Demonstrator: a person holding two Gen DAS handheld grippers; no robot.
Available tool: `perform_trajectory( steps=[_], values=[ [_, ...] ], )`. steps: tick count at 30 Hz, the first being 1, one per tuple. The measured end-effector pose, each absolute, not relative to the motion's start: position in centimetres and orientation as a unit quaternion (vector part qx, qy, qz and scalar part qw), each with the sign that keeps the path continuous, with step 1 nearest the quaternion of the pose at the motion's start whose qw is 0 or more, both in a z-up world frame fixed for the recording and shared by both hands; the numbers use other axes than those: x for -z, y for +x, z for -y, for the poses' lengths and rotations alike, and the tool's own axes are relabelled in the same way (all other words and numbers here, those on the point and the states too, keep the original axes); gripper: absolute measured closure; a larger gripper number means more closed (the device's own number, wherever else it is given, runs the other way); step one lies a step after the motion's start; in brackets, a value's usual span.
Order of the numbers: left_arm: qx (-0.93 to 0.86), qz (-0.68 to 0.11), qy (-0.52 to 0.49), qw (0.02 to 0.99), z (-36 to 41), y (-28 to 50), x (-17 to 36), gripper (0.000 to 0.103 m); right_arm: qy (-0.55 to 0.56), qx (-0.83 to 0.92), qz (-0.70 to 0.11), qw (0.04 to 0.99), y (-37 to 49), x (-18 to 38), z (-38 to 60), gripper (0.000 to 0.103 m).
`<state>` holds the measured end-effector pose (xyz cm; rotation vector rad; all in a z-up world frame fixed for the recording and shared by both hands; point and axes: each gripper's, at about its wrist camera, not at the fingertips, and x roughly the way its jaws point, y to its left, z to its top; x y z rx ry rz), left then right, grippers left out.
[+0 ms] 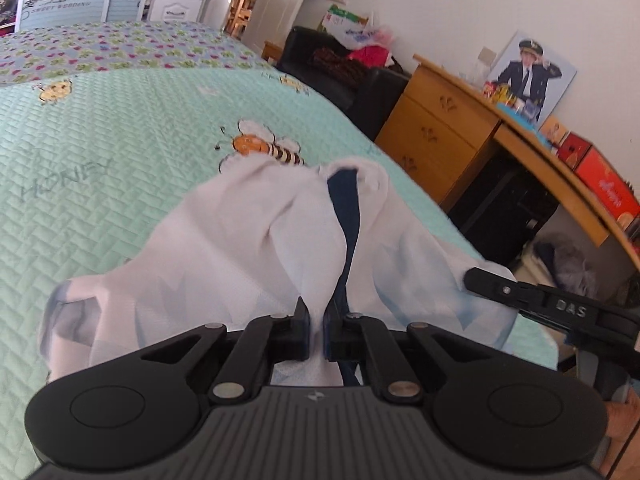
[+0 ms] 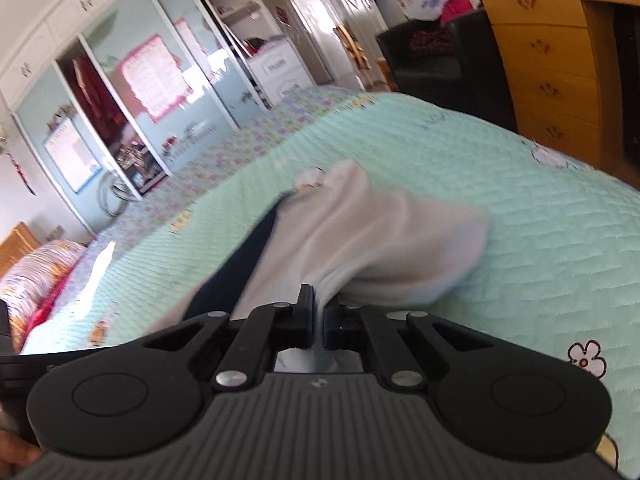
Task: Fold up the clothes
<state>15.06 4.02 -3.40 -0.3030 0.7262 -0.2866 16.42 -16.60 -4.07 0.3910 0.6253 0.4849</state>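
Left wrist: both hand-held grippers point(image 1: 318, 320) pinch garment point(image 1: 248, 240) (white).

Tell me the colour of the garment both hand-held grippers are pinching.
Mostly white garment with a dark navy panel and faint pale-blue shapes, seen best in the left wrist view.

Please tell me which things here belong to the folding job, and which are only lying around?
Belong to the job:
- white garment
- left claw, shut on it
- right claw, shut on it
- bed cover

Only lying around:
- wooden desk
- framed photo
- red box
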Motion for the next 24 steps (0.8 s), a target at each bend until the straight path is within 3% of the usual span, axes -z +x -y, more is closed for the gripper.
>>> perform_trajectory(
  steps=[11, 24],
  values=[
    [0.107, -0.234, -0.162, 0.953, -9.7, 7.0, -8.1, 0.098, 0.184, -0.337, -0.190, 0.903, 10.8, -8.0, 13.8, 0.100],
    [-0.014, -0.134, -0.093, 0.986, -20.5, -5.1, -21.7, 0.098, 0.200, -0.470, -0.139, 0.848, 8.1, -19.2, 2.0, 0.099]
  ],
)
